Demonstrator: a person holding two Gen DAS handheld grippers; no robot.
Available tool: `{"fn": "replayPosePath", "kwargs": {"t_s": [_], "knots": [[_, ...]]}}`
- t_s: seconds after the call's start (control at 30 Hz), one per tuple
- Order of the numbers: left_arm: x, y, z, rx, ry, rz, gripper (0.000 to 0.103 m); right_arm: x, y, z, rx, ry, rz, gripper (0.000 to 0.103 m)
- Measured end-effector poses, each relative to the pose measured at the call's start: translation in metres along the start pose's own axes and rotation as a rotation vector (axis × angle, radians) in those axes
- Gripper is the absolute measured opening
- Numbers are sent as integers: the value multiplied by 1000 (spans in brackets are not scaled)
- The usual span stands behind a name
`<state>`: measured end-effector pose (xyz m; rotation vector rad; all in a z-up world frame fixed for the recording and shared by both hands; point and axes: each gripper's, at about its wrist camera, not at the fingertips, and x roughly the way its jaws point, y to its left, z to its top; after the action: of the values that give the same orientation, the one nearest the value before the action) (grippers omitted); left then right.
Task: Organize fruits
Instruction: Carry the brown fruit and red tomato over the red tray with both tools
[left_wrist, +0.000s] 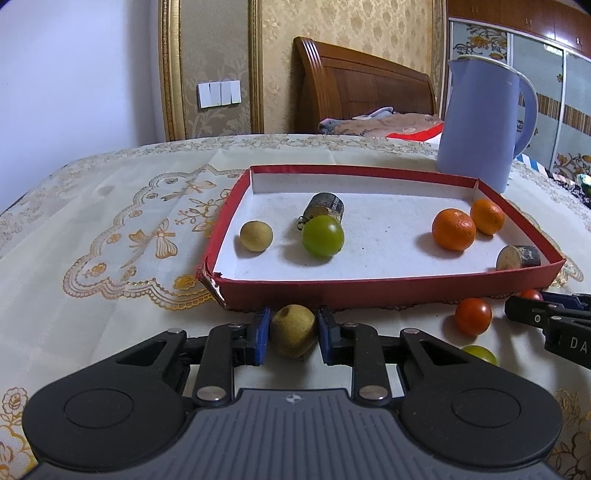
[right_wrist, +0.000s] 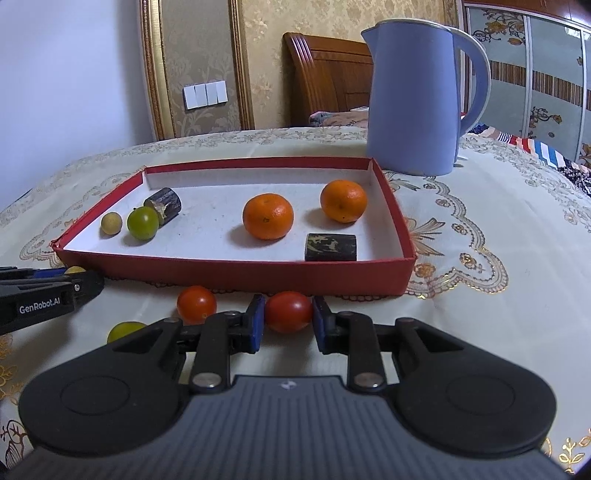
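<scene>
Left gripper (left_wrist: 293, 334) clamped on tan fruit (left_wrist: 293, 336) just before red tray (left_wrist: 406, 291), right gripper (right_wrist: 289, 317) squeezing red tomato (right_wrist: 289, 311) there too, 2 oranges (right_wrist: 267, 216) inside tray.

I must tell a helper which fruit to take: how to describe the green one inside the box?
Find the shallow red cardboard box before the blue kettle. At its left end a round green fruit leans against a dark cylinder, larger and greener than the tan ball beside it.
</scene>
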<state>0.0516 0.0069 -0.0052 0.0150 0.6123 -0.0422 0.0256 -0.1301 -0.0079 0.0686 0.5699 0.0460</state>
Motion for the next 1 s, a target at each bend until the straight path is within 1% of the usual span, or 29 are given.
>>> {"fn": "replayPosePath", "kwargs": {"t_s": [0.1, 0.23, 0.37, 0.5, 0.7, 0.9, 1.0], "knots": [[-6, -2, -1, 11, -22, -12, 26, -7, 1, -1, -11, -34, -2, 26], [-13, -5, -1, 15, -43, -38, 26, -9, 1, -1, -8, -47, 1, 26], [-16, -7, 1, 16, -42, -55, 26, -12, 1, 0, -8, -51, 6, 26], [-17, -5, 12, -8, -44, -69, 26, -17, 2, 8, -12, -75, 12, 26], [-10, -6, 31, -19, -54, -50, 26, -16, 10, 32, -20, -121, 9, 26], [11, -7, 42, -14, -35, -15, 26, 6, 18, 41, -29, -91, 12, 26], [20, -5, 44, -26, -14, -14, 26, 14, 22, 43, -41, -75, 12, 26]]}}
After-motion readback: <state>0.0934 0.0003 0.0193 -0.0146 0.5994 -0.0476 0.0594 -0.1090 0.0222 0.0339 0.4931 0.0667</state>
